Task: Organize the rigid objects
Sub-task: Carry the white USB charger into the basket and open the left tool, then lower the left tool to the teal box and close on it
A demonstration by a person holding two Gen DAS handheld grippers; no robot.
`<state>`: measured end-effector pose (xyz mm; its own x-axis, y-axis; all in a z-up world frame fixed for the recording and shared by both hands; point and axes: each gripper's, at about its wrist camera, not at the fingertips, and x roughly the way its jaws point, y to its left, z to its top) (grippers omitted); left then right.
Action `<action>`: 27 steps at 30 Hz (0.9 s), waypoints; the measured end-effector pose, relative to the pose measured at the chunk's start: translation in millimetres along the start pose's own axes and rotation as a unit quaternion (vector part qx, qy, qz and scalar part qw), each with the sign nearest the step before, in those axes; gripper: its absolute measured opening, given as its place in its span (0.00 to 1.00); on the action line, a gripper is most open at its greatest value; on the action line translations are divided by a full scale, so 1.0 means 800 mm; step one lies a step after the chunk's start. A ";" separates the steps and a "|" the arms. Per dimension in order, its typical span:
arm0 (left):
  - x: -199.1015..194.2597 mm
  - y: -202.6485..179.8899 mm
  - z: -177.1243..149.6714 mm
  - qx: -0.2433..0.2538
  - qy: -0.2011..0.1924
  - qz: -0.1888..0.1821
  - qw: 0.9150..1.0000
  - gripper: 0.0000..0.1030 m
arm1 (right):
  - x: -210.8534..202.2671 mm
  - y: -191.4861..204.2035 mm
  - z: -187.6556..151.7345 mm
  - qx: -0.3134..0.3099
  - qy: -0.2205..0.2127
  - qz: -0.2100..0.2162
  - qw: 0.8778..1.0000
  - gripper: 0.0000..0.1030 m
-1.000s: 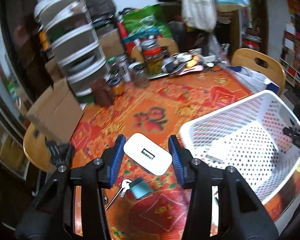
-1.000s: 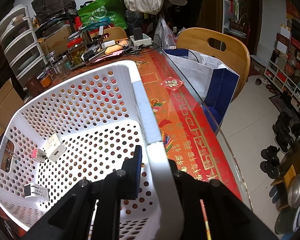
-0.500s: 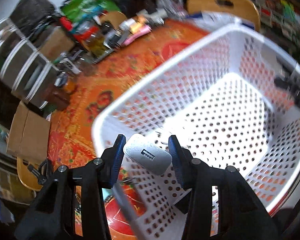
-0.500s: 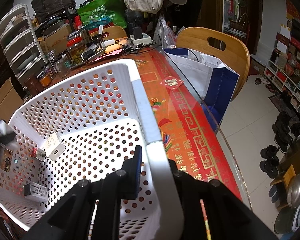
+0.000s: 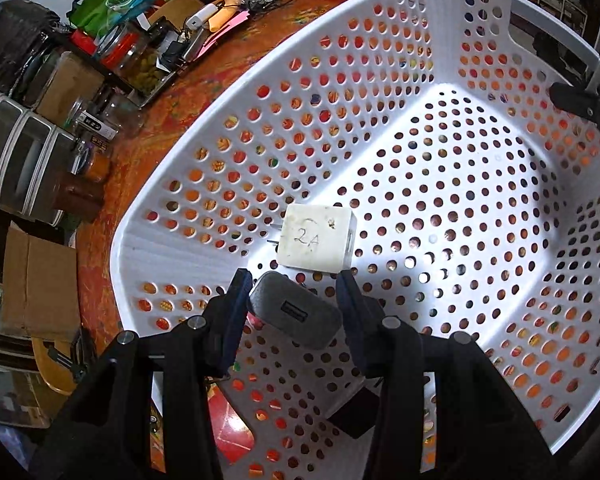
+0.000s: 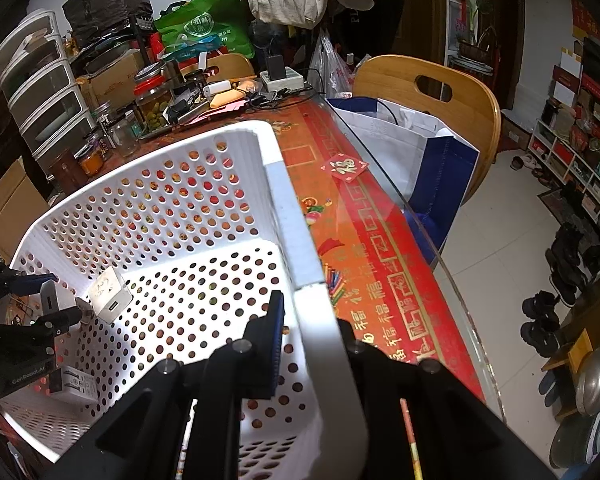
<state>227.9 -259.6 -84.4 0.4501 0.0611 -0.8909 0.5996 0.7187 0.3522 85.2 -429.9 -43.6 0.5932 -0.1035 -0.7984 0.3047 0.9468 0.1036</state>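
Left hand-held gripper [image 5: 294, 314] clamps one charger [image 5: 296, 316]; basket [image 5: 380, 80] holds two chargers [image 5: 318, 238].

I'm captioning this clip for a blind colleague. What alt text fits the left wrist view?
The left gripper holds a white USB charger just above the floor of a white perforated basket, beside another white charger marked "2A" lying inside. The basket sits on a red patterned table crowded with jars and clutter.

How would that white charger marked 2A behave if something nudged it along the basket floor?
The 2A charger looks like a stiff plastic block lying flat, so it would probably slide, not roll. Its prongs might snag in the holes of the white basket. It seems small and likely light.
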 end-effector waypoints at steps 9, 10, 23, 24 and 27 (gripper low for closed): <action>-0.049 0.021 -0.012 -0.025 -0.086 -0.015 0.996 0.69 | 0.000 -0.002 -0.001 0.001 0.001 -0.001 1.000 0.12; -0.067 0.036 -0.020 -0.047 -0.108 -0.029 0.993 0.69 | 0.000 -0.001 0.000 0.001 0.002 -0.001 1.000 0.12; -0.014 0.242 -0.210 -0.295 -0.081 0.007 0.952 1.00 | -0.001 -0.001 -0.001 0.002 0.000 -0.005 1.000 0.13; 0.001 0.239 -0.214 -0.296 -0.071 0.002 0.953 1.00 | 0.000 -0.001 0.000 0.002 0.001 -0.005 1.000 0.13; 0.046 0.217 -0.221 -0.293 -0.042 -0.025 0.955 0.94 | 0.000 0.000 0.000 0.001 0.002 -0.007 1.000 0.13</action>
<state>231.2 -9.9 -107.0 0.4972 -0.0214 -0.8674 0.1590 0.9850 0.0669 85.0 -430.2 -43.8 0.5850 -0.1162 -0.8027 0.3147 0.9447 0.0926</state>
